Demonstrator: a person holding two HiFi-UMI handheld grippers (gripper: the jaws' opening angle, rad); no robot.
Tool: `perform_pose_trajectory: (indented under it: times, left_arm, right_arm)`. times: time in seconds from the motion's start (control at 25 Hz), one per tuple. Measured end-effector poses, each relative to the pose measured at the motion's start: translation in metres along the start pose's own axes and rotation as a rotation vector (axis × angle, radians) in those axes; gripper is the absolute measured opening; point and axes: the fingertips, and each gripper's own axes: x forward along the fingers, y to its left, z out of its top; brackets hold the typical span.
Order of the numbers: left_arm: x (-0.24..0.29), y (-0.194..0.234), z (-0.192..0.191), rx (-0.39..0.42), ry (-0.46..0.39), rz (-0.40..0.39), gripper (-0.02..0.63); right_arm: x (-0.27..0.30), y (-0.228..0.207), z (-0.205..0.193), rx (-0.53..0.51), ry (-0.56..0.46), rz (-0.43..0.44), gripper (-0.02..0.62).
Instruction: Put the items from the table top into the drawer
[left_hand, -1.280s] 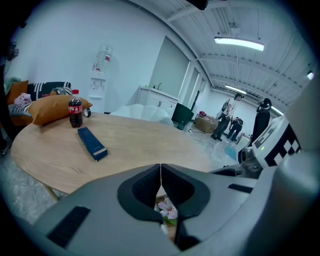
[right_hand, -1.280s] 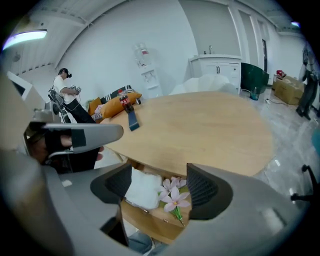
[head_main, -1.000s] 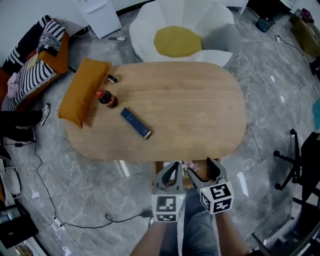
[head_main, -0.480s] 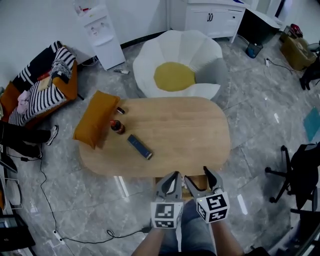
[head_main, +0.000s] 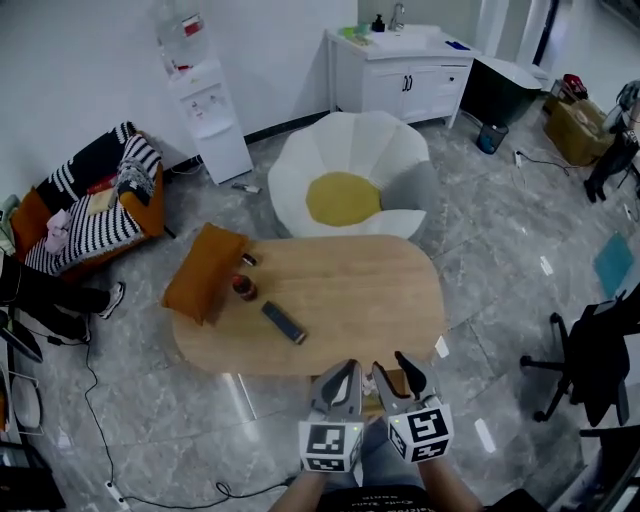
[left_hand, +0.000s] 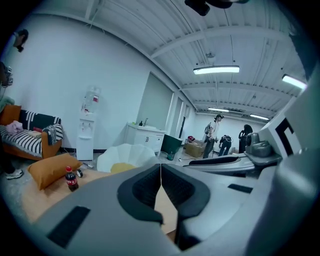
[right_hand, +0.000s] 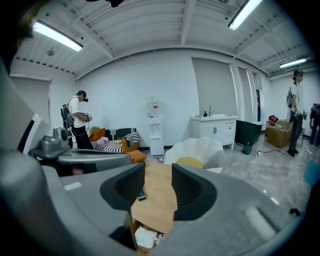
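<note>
Wood-topped oval counter (head_main: 350, 300) is carrying four things, all sitting at its far-left end.

- Orange cushion (head_main: 205, 272) is hanging partly over the counter's left edge.
- Cola bottle (head_main: 244, 288) is standing upright just beside the cushion.
- Small dark item (head_main: 248, 259) is lying near the bottle on its far side; too small to identify.
- Dark blue flat box (head_main: 284, 322) is lying slantwise nearer the middle, apart from the bottle.

Drawer (right_hand: 133, 226) is standing pulled out under the near edge, right below the grippers, with a white crumpled thing (right_hand: 145, 239) lying inside. Judgement: it is being left open so each item can go straight in.

Left gripper (left_hand: 160, 175): fingers (left_hand: 142, 187) are meeting tip to tip, nothing between them. Right gripper (right_hand: 158, 180): fingers have just been closing and are standing about half apart, with only the counter and drawer showing through the gap, so nothing is being held.

Both grippers are hanging side by side close to the person's body, above the drawer and pointing slightly down toward the counter. Judgement: both are empty and between items, not gripping. All four items are waiting well apart from the drawer, so a long reach toward the far left is coming. The box looks the nearest pick; the cushion looks doubtful for fit.
</note>
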Motion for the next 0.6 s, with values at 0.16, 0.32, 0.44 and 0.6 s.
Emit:
perform_pose_trajectory:
  times: [0.16, 0.32, 0.44, 0.6]
  left_arm:
    - [-0.016, -0.004, 0.016, 0.006, -0.030, -0.020, 0.011]
    - [-0.028, -0.017, 0.031, 0.030, -0.058, -0.048, 0.012]
    - [-0.036, -0.023, 0.040, 0.035, -0.082, -0.050, 0.012]
    - [-0.044, -0.031, 0.048, 0.030, -0.099, -0.055, 0.011]
  right_arm:
    - [-0.016, 0.009, 0.022, -0.041, -0.048, -0.016, 0.113]
    - [-0.032, 0.014, 0.036, -0.058, -0.078, -0.018, 0.080]
    - [-0.043, 0.020, 0.045, -0.078, -0.096, -0.011, 0.057]
    - [-0.054, 0.023, 0.054, -0.098, -0.116, -0.023, 0.032]
